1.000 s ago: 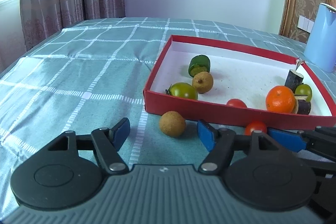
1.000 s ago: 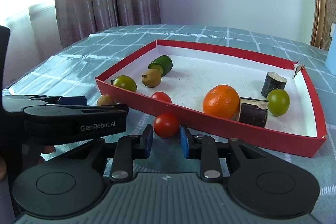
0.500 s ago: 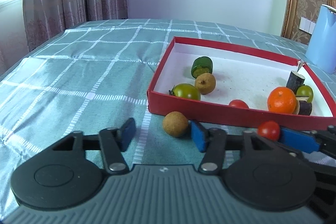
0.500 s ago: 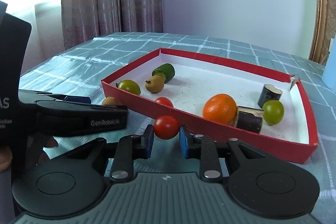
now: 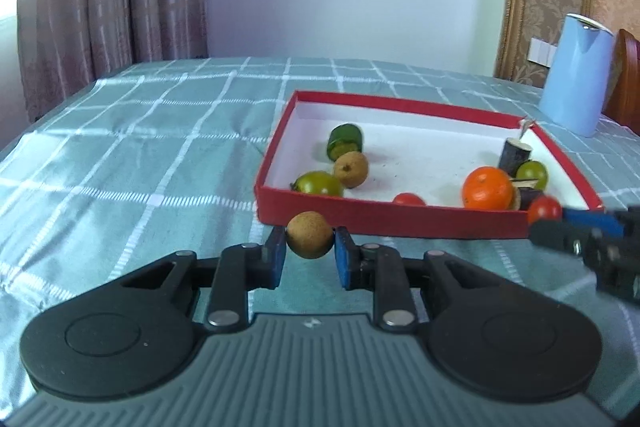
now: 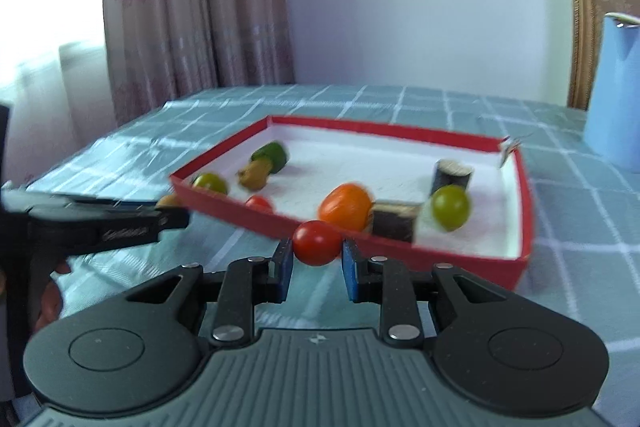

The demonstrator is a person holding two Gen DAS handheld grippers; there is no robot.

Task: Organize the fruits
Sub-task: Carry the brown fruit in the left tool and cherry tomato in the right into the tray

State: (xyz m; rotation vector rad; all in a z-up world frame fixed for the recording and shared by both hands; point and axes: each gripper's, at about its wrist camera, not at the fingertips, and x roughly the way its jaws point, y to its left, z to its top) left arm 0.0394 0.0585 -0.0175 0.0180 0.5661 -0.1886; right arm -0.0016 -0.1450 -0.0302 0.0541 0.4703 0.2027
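Note:
My left gripper (image 5: 310,247) is shut on a brown round fruit (image 5: 310,235), held just in front of the red tray's (image 5: 384,221) near wall. My right gripper (image 6: 317,254) is shut on a red cherry tomato (image 6: 317,242), lifted above the cloth at the tray's (image 6: 524,195) near wall; the tomato also shows in the left wrist view (image 5: 545,209). Inside the tray lie an orange (image 5: 488,187), a green tomato (image 5: 319,183), another brown fruit (image 5: 351,169), a cucumber piece (image 5: 345,141), a red tomato (image 5: 409,199), a second green tomato (image 5: 532,174) and dark eggplant pieces (image 5: 514,154).
A light blue jug (image 5: 576,73) stands on the table behind the tray's right corner. The teal checked tablecloth (image 5: 140,155) stretches to the left. Curtains hang at the back left.
My left gripper has closed on the brown fruit and raised it. My right gripper has lifted the red tomato and moved forward toward the tray.

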